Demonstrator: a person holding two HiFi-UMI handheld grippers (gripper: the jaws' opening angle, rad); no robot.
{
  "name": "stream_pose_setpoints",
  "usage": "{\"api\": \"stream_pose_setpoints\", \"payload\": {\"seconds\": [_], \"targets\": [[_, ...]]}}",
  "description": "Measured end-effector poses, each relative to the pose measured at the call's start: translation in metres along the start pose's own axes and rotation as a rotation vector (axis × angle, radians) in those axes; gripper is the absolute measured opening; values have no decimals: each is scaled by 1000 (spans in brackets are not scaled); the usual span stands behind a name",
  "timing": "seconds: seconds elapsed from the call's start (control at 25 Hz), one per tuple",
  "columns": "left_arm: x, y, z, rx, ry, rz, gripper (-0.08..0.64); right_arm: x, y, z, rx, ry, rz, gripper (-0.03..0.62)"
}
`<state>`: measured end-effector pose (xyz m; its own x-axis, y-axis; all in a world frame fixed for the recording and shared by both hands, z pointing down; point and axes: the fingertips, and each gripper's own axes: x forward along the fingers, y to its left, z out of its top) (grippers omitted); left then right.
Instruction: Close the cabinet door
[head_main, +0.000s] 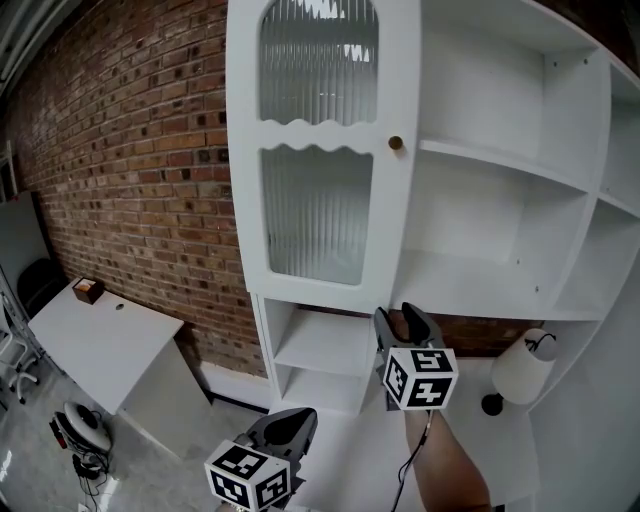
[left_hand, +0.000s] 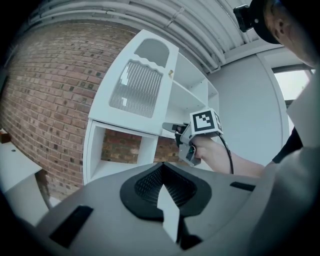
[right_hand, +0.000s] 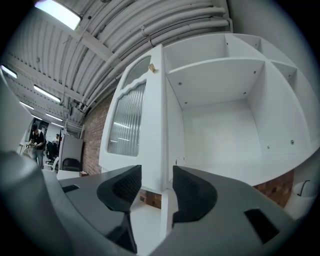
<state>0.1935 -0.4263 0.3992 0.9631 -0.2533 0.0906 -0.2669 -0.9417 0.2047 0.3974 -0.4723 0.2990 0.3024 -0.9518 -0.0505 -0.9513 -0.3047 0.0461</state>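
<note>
The white cabinet door (head_main: 315, 150) with ribbed glass panels and a small brass knob (head_main: 396, 143) stands swung open to the left of the open shelves (head_main: 500, 200). My right gripper (head_main: 403, 318) points level at the door's lower free corner. In the right gripper view its jaws stand apart, and the door's free edge (right_hand: 167, 150) runs up in line with the gap; no pad visibly presses on it. My left gripper (head_main: 288, 425) hangs lower and to the left, away from the cabinet, shut on nothing. The left gripper view shows the door (left_hand: 137, 85) and the right gripper (left_hand: 170, 127).
A brick wall (head_main: 130, 150) runs behind the cabinet. A white table (head_main: 100, 345) with a small brown box (head_main: 88, 290) stands at the left. A white lamp-like object (head_main: 525, 365) sits at the lower right. Open lower compartments (head_main: 320, 350) lie under the door.
</note>
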Motion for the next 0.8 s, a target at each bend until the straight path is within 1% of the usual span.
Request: {"api": "stream_pose_setpoints", "payload": {"seconds": [0.04, 0.08, 0.12, 0.16, 0.28, 0.52, 0.8], "targets": [[-6, -1, 0, 1, -5, 2, 8, -9, 4, 0, 4, -3, 0, 180], [-12, -2, 1, 1, -10, 4, 8, -17, 9, 0, 4, -1, 4, 85], [-18, -4, 1, 2, -15, 4, 8, -24, 15, -1, 1, 4, 12, 49], [-25, -6, 2, 4, -19, 5, 8, -32, 22, -2, -2, 12, 23, 31], [-51, -14, 4, 10, -30, 5, 8, -58, 47, -3, 0, 26, 51, 26], [-110, -35, 1, 27, -47, 19, 8, -124, 94, 2, 26, 18, 83, 26], [-186, -64, -9, 11, -68, 35, 8, -220, 143, 1, 28, 26, 83, 26]]}}
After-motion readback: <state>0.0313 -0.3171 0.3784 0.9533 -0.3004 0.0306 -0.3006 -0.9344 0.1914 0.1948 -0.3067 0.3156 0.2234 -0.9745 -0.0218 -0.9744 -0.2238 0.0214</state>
